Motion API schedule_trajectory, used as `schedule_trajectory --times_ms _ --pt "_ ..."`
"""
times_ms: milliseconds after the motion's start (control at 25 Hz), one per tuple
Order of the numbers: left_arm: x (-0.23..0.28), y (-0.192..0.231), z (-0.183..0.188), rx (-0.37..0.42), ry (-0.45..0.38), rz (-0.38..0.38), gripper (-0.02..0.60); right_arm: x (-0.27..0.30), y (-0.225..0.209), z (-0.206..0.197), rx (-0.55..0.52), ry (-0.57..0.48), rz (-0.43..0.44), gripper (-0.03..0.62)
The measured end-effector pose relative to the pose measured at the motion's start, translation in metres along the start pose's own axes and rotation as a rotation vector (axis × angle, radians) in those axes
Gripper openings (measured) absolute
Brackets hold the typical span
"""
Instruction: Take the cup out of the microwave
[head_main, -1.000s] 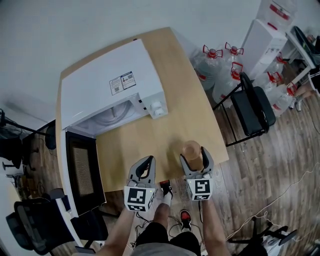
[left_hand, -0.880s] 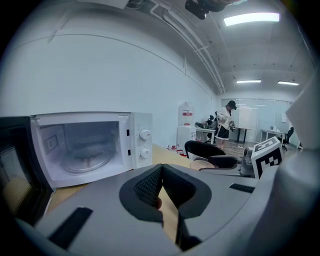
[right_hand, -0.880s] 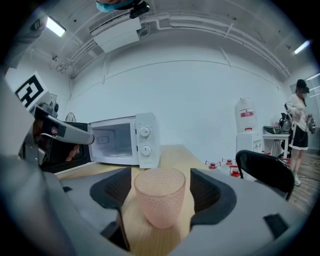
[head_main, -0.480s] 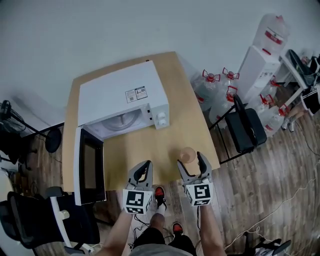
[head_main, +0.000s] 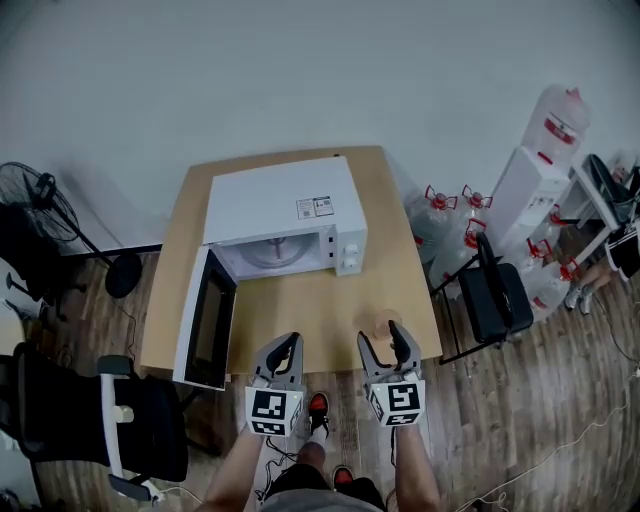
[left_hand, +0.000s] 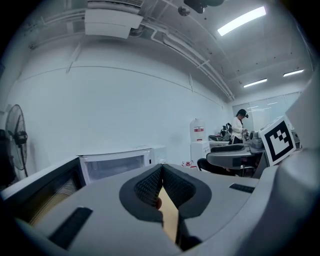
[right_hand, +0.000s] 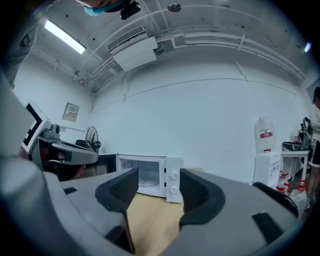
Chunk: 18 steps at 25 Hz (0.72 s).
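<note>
Standing upright by the front edge of the desk (head_main: 300, 305), the cup (head_main: 377, 321) has bare desk toward the open microwave (head_main: 285, 205). The left tool (head_main: 284, 347) is pinched together; the right tool (head_main: 383, 338) has its jaws closing, empty.

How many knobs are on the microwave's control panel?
2. Both sit on the microwave panel, right of the cavity: the upper knob and the lower knob directly beneath it. None seems hidden.

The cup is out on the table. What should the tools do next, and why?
Probably push the microwave door shut with the left tool. The cup stands on the table, the right tool is empty with its jaws closing, and the door hangs open.
</note>
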<state>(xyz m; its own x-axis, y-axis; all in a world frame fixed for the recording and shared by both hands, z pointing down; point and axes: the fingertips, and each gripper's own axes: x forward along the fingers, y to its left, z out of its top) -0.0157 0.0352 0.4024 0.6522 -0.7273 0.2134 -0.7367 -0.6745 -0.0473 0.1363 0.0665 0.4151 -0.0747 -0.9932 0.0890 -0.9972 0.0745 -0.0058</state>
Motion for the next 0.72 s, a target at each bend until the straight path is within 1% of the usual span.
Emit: schedule_trajectory --times_ms 80,240,440,640,720 --pt "-0.015 0.004 0.002 0.0 -0.003 0.023 0.021 -0.005 0.013 0.005 -0.004 -0.003 0.015 0.247" --pt "-0.047 0.008 0.004 -0.002 -0.018 0.058 0.021 -0.02 0.041 0.013 -0.021 -0.008 0.057 0.171" --pt "-0.082 0.01 0.0 -0.001 -0.018 0.1 0.021 -0.035 0.073 0.015 -0.044 -0.007 0.126 0.13" --pt "-0.112 0.01 -0.004 -0.01 -0.015 0.128 0.021 -0.056 0.091 0.016 -0.067 -0.004 0.136 0.061" --pt "-0.123 0.007 -0.007 -0.011 -0.012 0.132 0.021 -0.065 0.096 0.014 -0.071 0.004 0.135 0.045"
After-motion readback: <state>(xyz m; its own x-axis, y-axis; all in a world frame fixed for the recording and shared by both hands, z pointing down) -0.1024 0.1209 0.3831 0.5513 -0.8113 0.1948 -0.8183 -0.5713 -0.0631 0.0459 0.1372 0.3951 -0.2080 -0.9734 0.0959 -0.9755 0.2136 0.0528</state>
